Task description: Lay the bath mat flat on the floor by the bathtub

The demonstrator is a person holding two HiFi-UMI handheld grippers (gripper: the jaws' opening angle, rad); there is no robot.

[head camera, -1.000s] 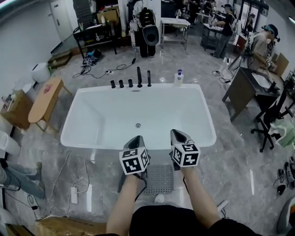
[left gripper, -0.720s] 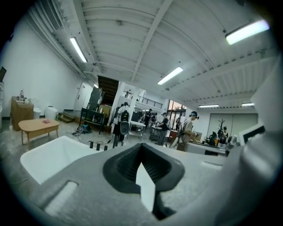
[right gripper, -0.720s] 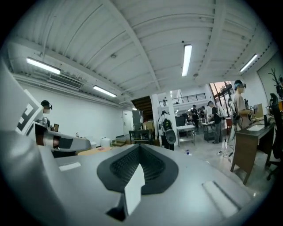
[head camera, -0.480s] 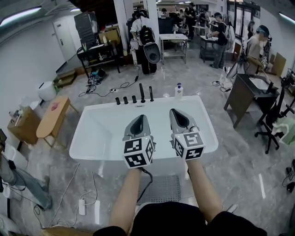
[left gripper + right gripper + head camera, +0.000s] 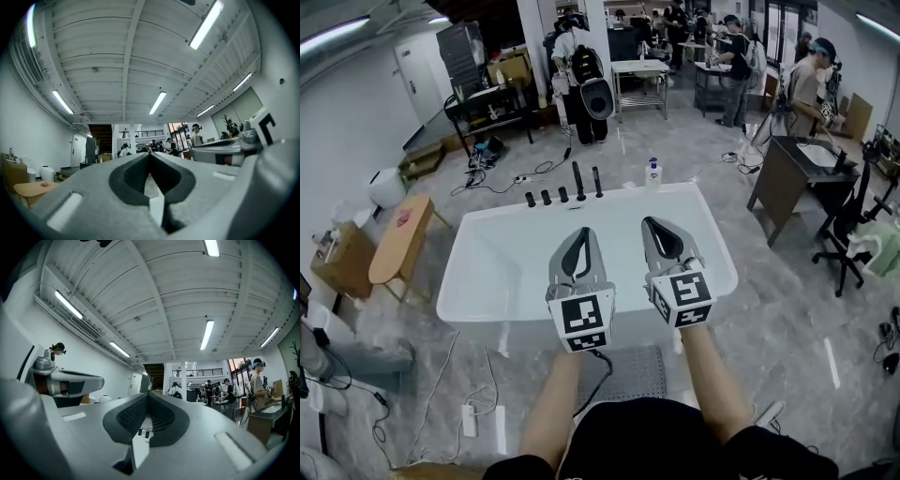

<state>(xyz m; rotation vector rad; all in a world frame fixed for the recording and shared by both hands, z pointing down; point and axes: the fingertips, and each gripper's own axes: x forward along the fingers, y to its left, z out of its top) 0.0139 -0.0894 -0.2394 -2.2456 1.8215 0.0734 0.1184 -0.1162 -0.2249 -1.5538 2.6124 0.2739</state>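
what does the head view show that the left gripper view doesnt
Only the head view: the bath mat on the floor beside the bathtub, and the person's forearms. Only the left gripper view: the ceiling lights, and the left claw close up, jaws together with nothing between. Both: the right claw, the oval wooden table and people at the back.

One bathtub (image 5: 487, 309); one bath mat (image 5: 633, 372); five taps (image 5: 578, 180); one bottle (image 5: 653, 172); two grippers: left gripper (image 5: 579, 234), right gripper (image 5: 653, 225).

Left gripper (image 5: 580, 234): jaws together, empty, held about level, pointing forward. Right gripper (image 5: 653, 226): likewise, just beside it. Left forearm (image 5: 548, 408), right forearm (image 5: 712, 394): bare, extended.
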